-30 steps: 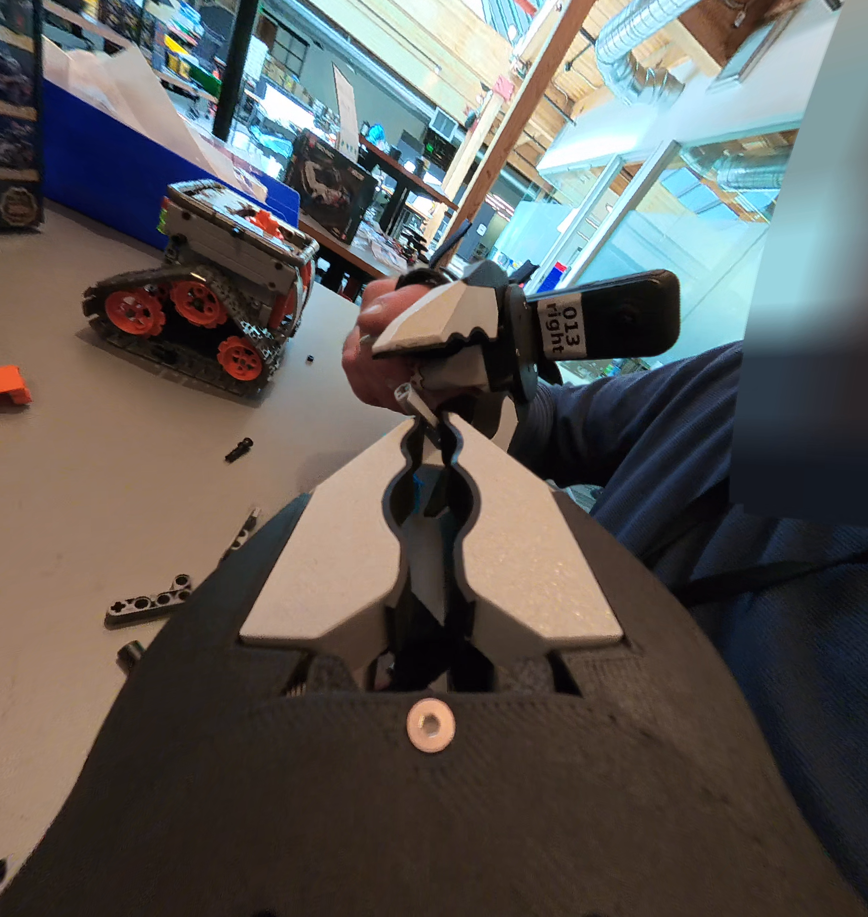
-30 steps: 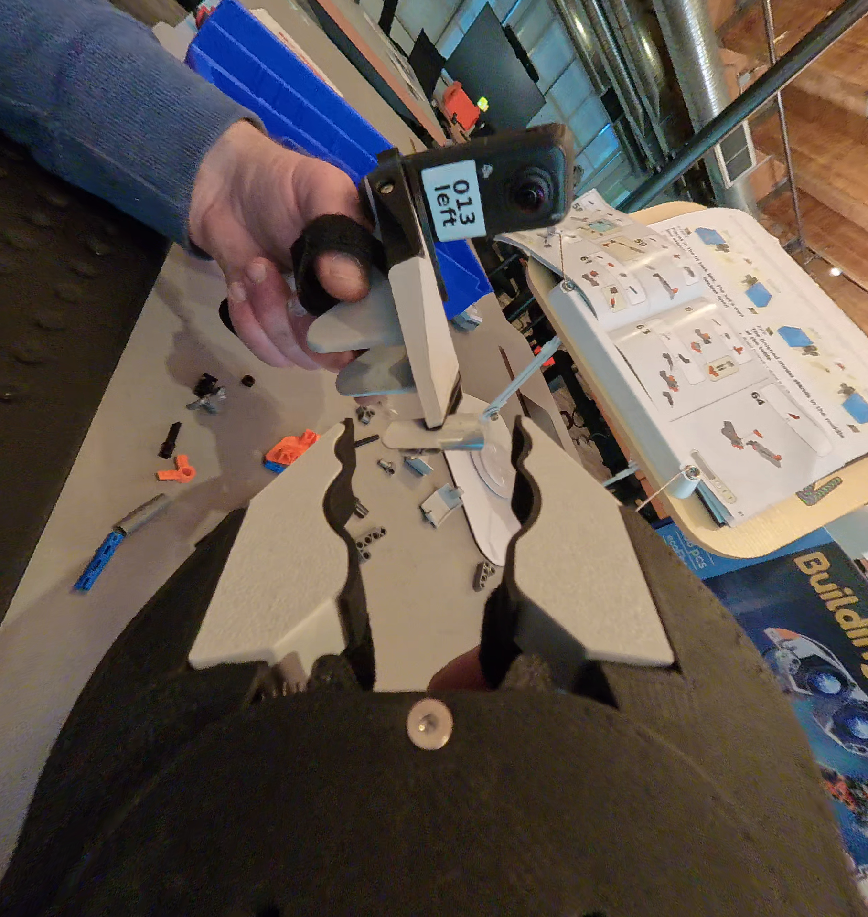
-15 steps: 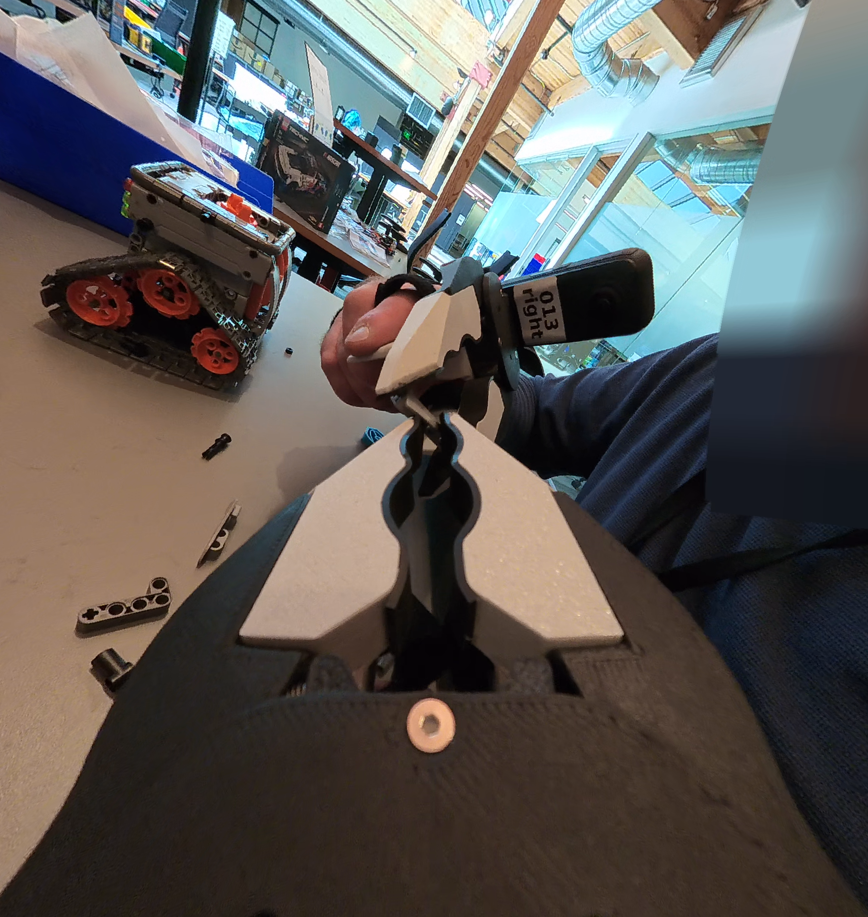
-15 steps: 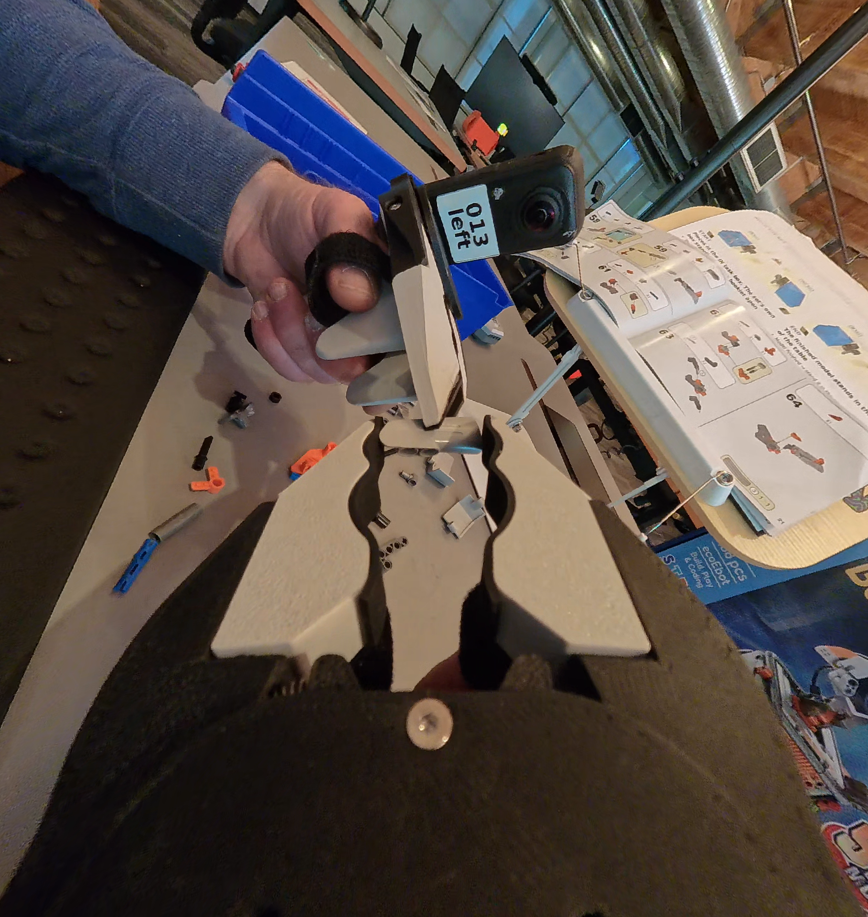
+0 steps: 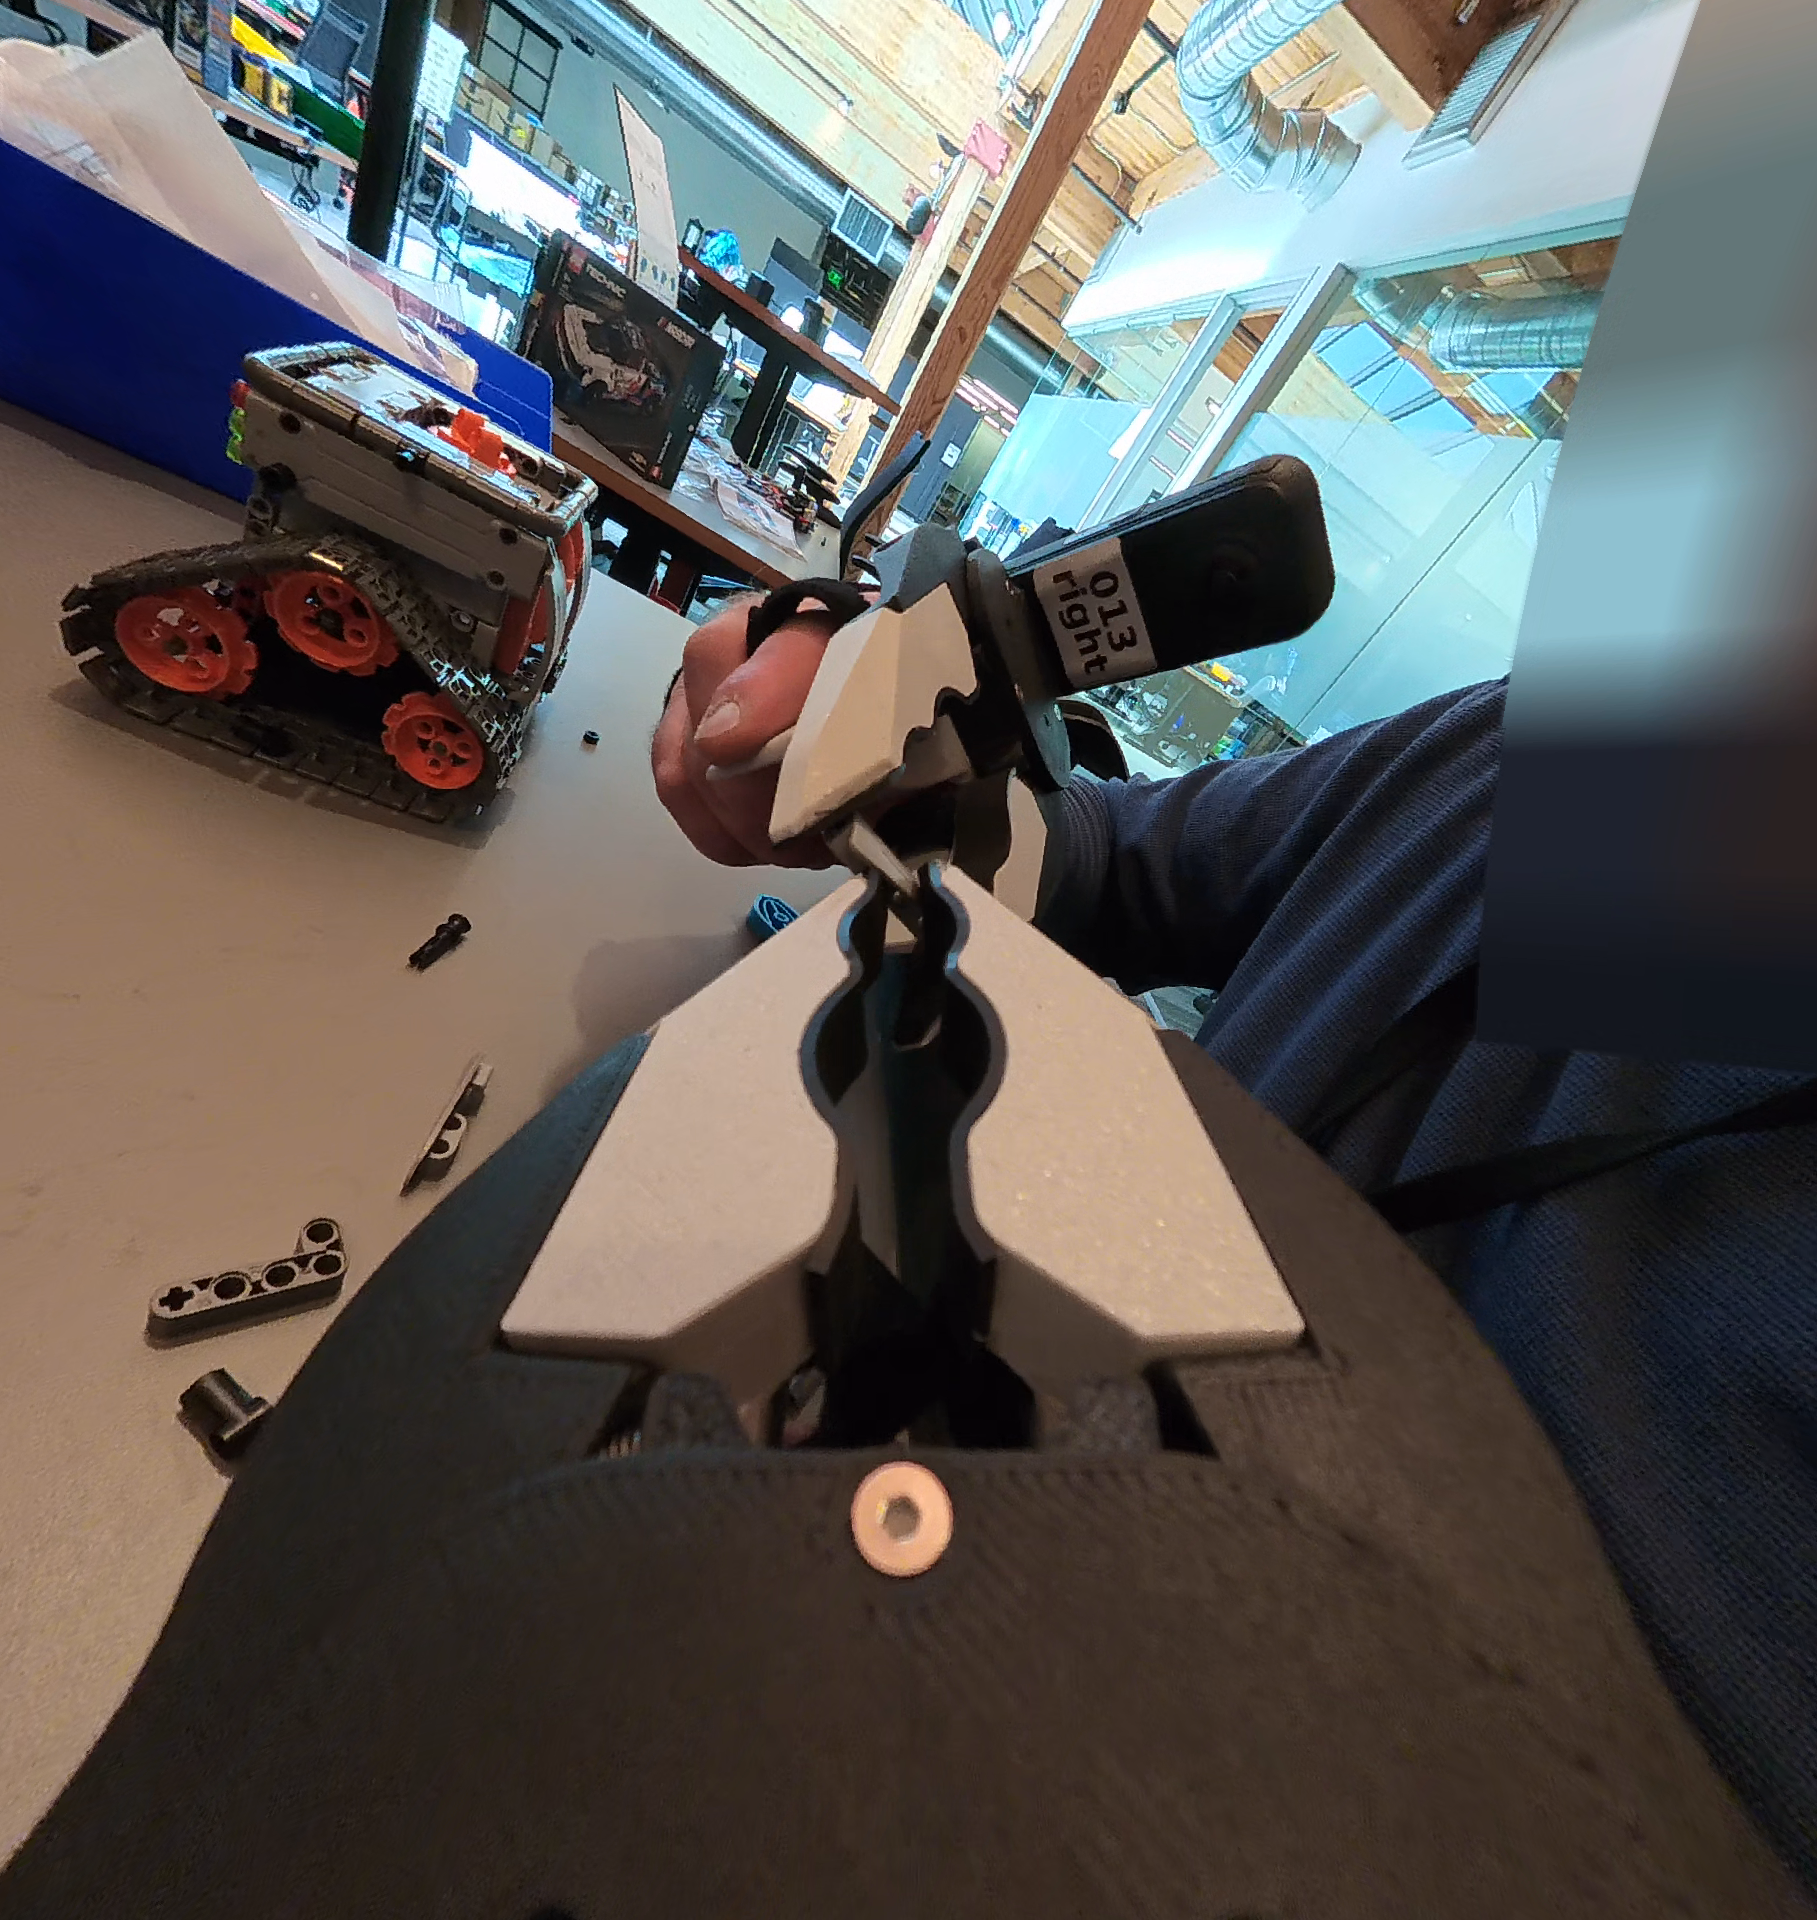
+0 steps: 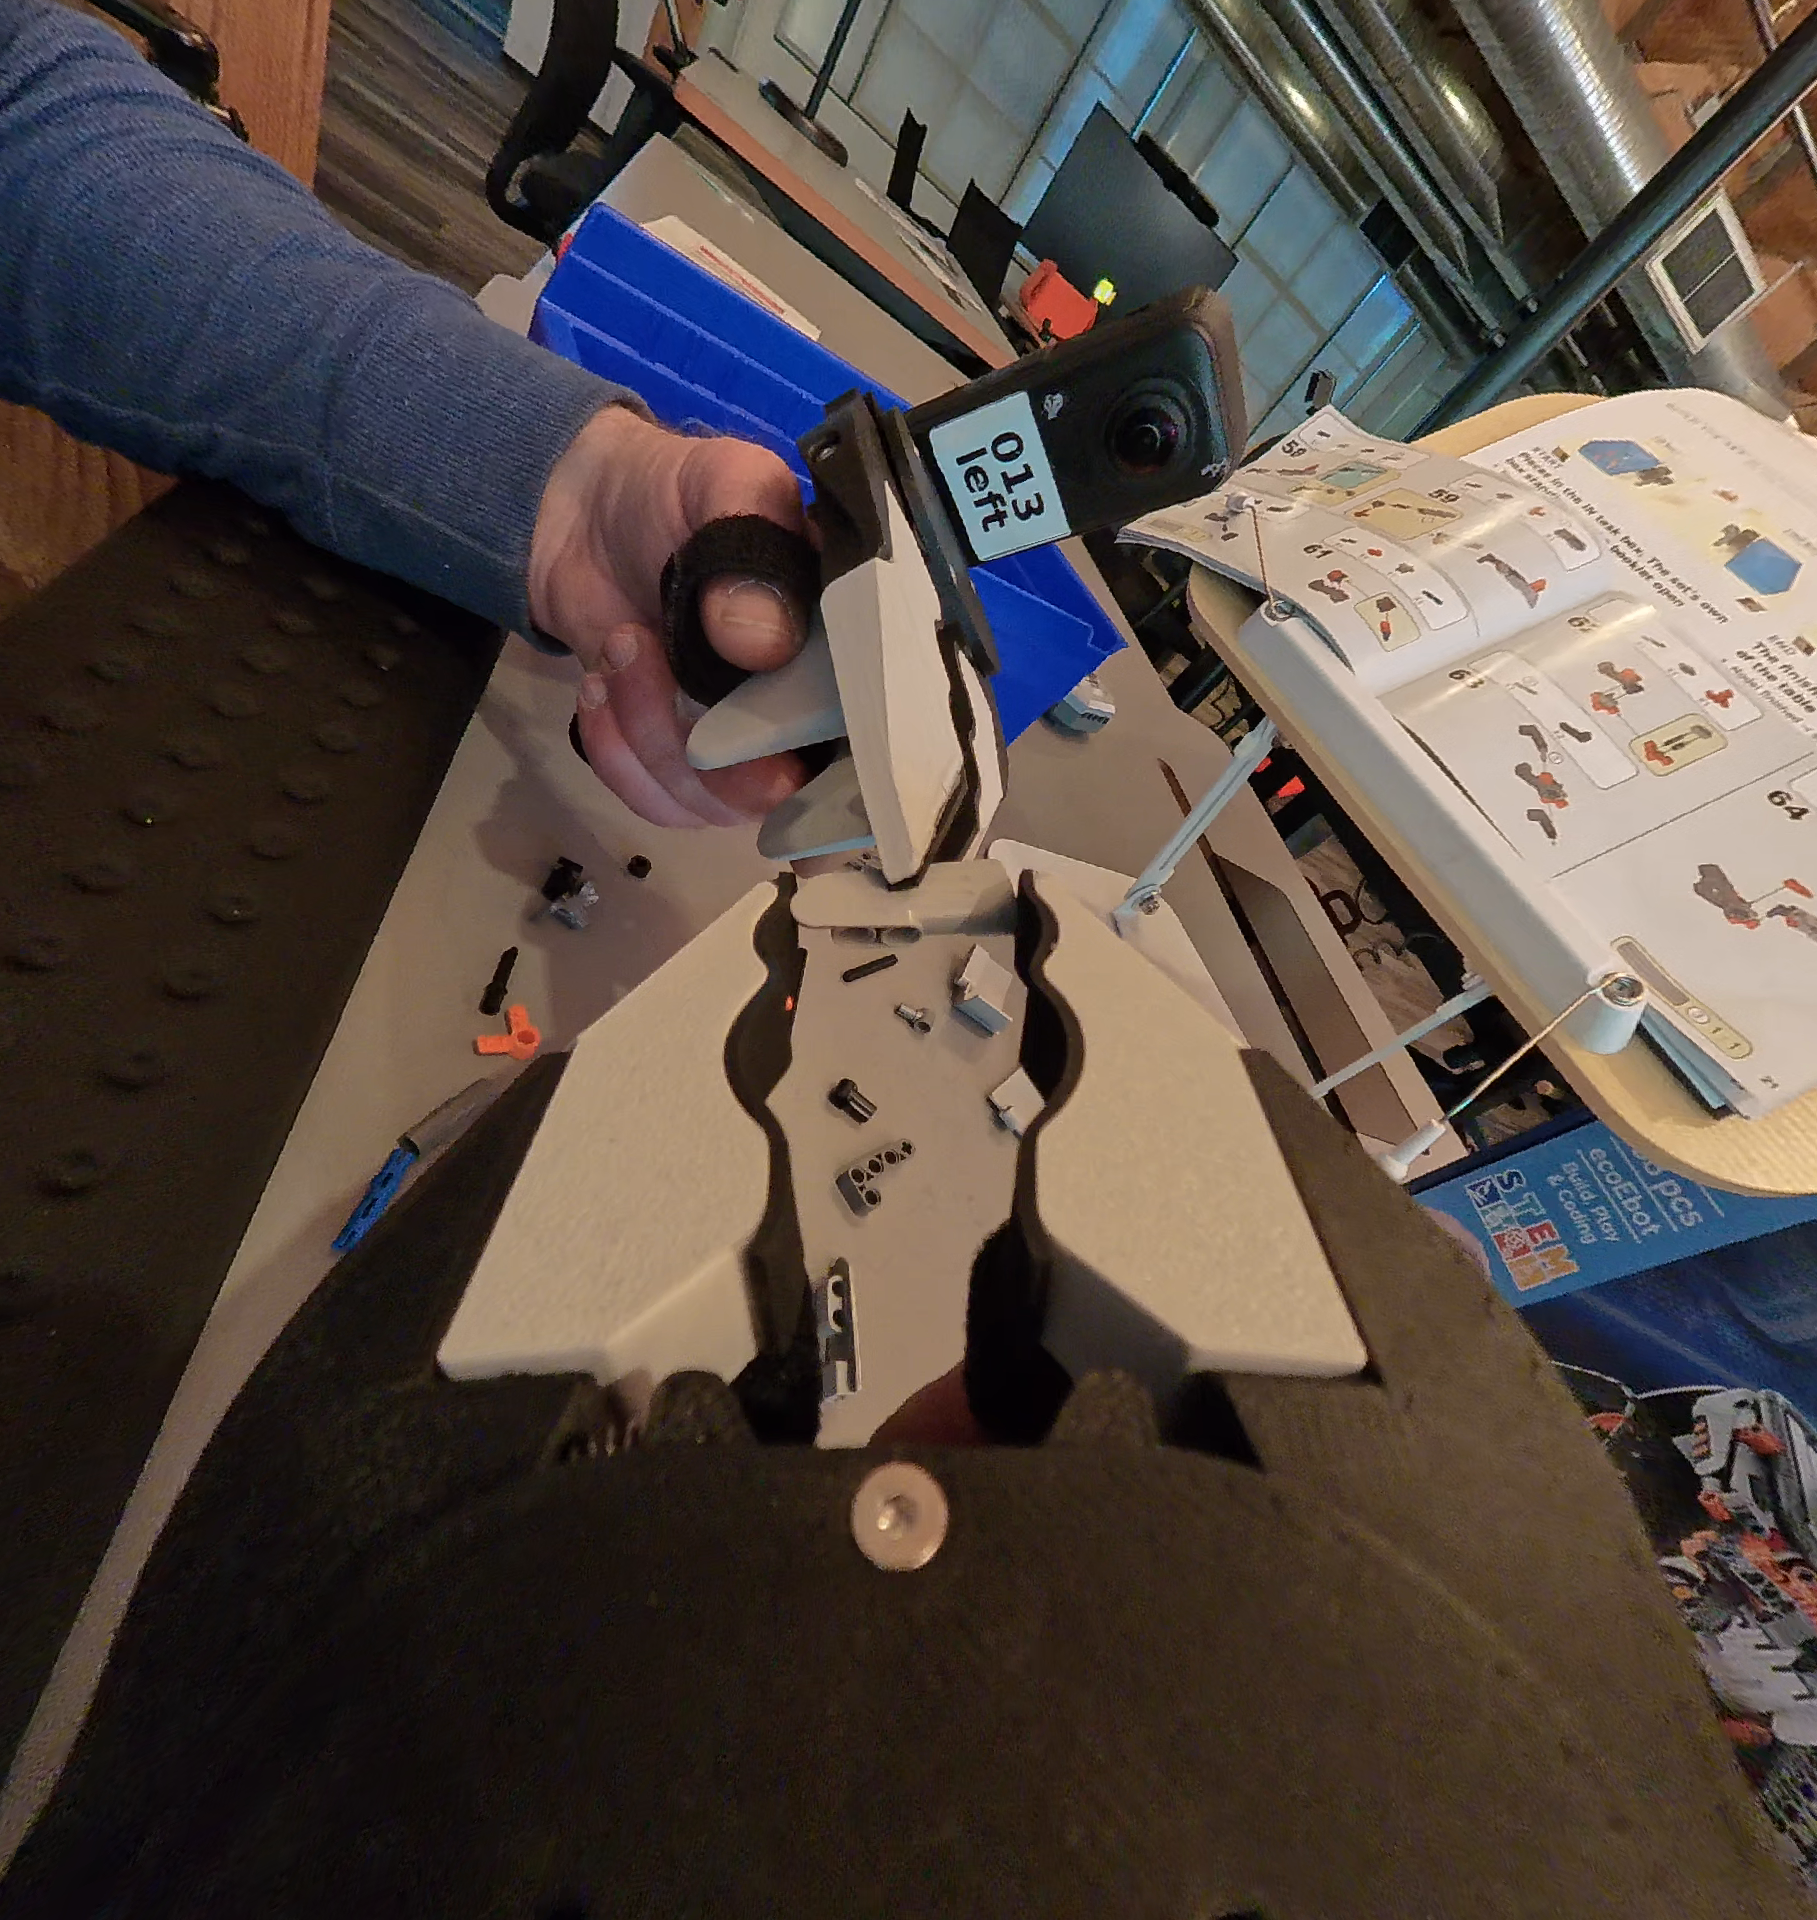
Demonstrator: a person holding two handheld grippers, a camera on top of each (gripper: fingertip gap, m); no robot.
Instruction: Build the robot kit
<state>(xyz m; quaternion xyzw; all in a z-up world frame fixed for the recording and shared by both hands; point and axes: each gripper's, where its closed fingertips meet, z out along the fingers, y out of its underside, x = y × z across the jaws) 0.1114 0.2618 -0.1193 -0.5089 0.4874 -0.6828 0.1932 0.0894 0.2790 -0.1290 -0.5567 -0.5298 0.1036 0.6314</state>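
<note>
A: What is the left gripper (image 5: 899, 894) doing?
B: Its fingers are squeezed on a flat grey piece (image 6: 909, 899), up above the table (image 5: 208, 997).
A: And the right gripper (image 6: 909, 894)?
B: Its fingers touch both ends of that same piece.
A: What else is there?
B: A toy tank (image 5: 332, 592), far left.

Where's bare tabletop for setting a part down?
Bare: the table between the tracked vehicle and the black pin. Crowded: loose parts show between the right gripper fingers.
</note>
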